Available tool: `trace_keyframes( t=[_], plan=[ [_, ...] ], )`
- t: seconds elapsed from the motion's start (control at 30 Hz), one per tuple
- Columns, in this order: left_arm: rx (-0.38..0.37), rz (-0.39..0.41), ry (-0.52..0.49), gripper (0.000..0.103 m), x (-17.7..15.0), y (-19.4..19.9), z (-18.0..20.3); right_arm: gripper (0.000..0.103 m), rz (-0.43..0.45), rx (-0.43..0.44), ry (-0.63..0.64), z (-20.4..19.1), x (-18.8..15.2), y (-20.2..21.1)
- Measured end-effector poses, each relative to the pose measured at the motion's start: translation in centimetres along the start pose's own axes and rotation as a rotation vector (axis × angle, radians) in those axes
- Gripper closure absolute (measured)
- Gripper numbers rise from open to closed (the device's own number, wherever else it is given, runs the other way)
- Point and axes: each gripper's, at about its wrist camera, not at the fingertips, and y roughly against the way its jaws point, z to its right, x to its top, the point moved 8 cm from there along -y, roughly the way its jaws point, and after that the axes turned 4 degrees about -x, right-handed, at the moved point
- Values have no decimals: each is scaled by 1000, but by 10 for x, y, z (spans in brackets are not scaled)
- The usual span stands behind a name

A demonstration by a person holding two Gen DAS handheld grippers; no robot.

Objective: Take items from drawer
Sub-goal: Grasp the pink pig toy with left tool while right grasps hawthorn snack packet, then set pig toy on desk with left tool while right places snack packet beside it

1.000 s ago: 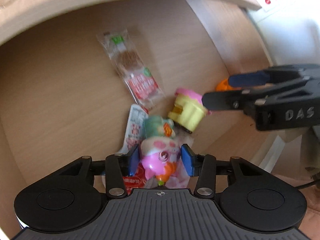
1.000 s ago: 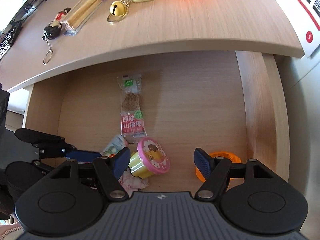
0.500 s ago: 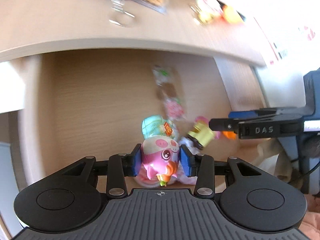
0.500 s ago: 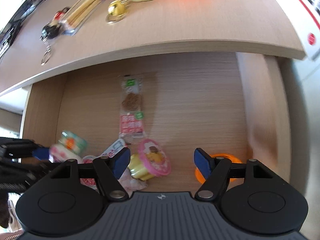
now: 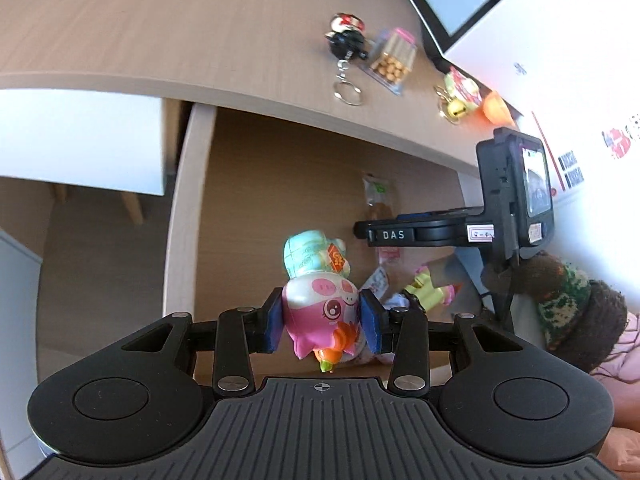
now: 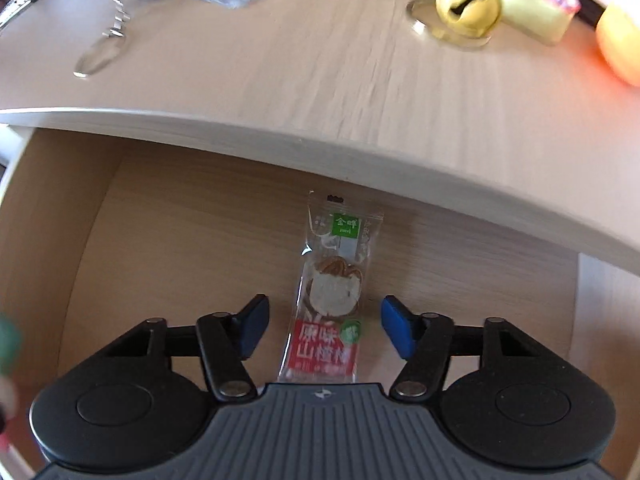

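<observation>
My left gripper (image 5: 322,320) is shut on a pink pig toy (image 5: 320,312) with a teal pack on its back, held up above the open wooden drawer (image 5: 256,208). In the right wrist view my right gripper (image 6: 322,330) is open, its blue pads either side of a clear snack packet (image 6: 334,288) with a red label that lies flat on the drawer floor (image 6: 180,240). From the left wrist view the right gripper (image 5: 400,234) shows side-on over the drawer, with a yellow and pink cup (image 5: 430,292) and a wrapper (image 5: 378,280) beneath it.
The desk top (image 6: 320,80) overhangs the drawer's back. On it lie a key ring figure (image 5: 346,40), a biscuit stick pack (image 5: 394,58), a gold bell (image 6: 468,4), a yellow packet (image 6: 536,8) and an orange fruit (image 6: 620,44). A person's patterned sleeve (image 5: 576,308) is at right.
My left gripper has risen out of the drawer with the pig toy. My right gripper has moved left and forward, from around the yellow cup to straddling the snack packet.
</observation>
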Motion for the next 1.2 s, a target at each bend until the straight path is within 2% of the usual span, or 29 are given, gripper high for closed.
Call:
trace_keyframes(
  t=[0.07,0.1,0.17,0.27,0.37,0.5,0.6,0.7,0.8,0.87,0.97,1.07,1.13,1.2],
  plan=[
    [-2,-3,15,60,-1,-3,-2,55,17,-8,30,-3,1,1],
    [-3,-7,17,60,-1,-5,-2,67,17,-13,58,-5,1,3],
    [-10,-17,10,60,-1,-8,1,68,-10,6,93,-7,-3,7],
    [-30,-31,-12,60,-1,-16,11,69,-27,45,78,-4,-15,22],
    [-46,-47,-34,60,-3,-24,21,69,8,77,34,1,-27,50],
    [-79,-40,-75,60,3,-26,38,69,100,119,-20,8,-37,101],
    [-123,25,-133,60,25,-9,58,69,207,132,-68,18,-38,150],
    [-159,149,-218,60,68,20,89,69,338,127,-122,39,-29,204],
    [-157,260,-282,60,112,41,122,69,485,74,-149,64,-7,255],
    [-136,321,-307,59,139,39,139,69,557,53,-155,79,4,279],
    [-113,327,-318,59,165,8,154,69,597,14,-169,114,19,285],
    [-81,283,-362,58,171,-43,155,69,566,3,-209,123,27,268],
    [-25,216,-371,57,170,-76,147,69,537,-12,-213,126,25,255],
    [46,187,-362,58,170,-101,137,69,517,-30,-209,130,25,243]
  ],
)
